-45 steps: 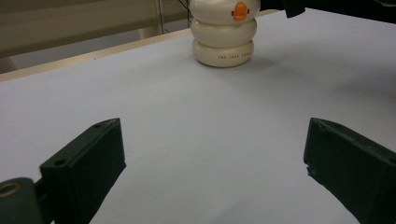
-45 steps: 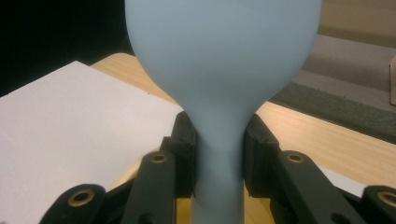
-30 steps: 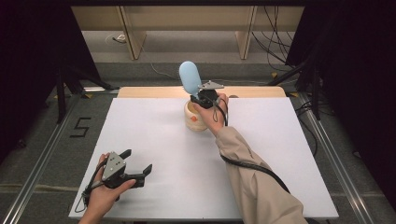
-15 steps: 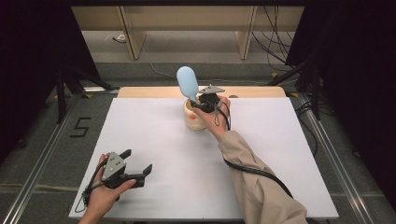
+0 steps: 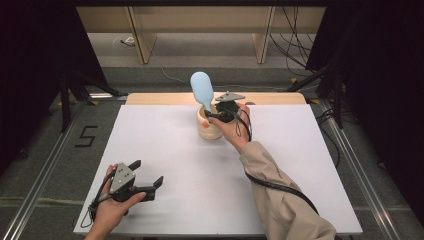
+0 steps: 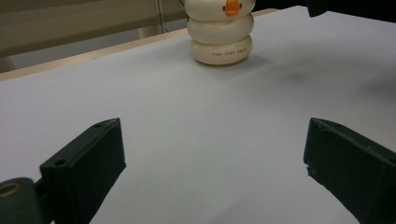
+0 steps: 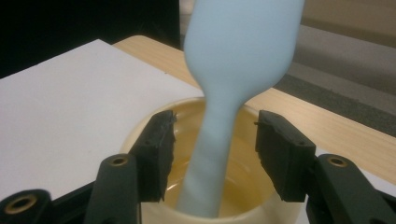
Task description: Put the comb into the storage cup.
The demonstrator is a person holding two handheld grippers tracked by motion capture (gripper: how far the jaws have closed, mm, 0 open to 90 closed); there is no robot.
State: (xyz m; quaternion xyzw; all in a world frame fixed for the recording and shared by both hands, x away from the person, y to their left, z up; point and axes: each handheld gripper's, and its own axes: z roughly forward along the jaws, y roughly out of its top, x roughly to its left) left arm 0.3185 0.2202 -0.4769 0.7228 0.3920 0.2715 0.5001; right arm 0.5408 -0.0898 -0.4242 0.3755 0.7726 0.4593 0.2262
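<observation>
The right gripper (image 5: 214, 115) sits at the mouth of the cup (image 5: 209, 127), and its jaws have just been opening: in the right gripper view they stand apart on either side of the handle of the pale blue spatula (image 7: 233, 84), with a clear gap on both sides, so the pads no longer press on it. The spatula stands in the cup with its handle down inside and its broad rounded blade up, leaning a little toward the far left in the high view, its handle resting against the near rim. The cup is cream-coloured, shaped like stacked rings, with a small orange beak and a line of small print on the side that faces the left gripper view. It stands on the white table (image 5: 165, 150) near the far edge, about midway across, just before a strip of bare wood. The right hand (image 5: 231, 127) reaches to it from the near side, its sleeve beige. Well apart, at the near left corner of the table, the left gripper (image 5: 147, 181) rests in the person's left hand with its jaws wide open and nothing between them.
</observation>
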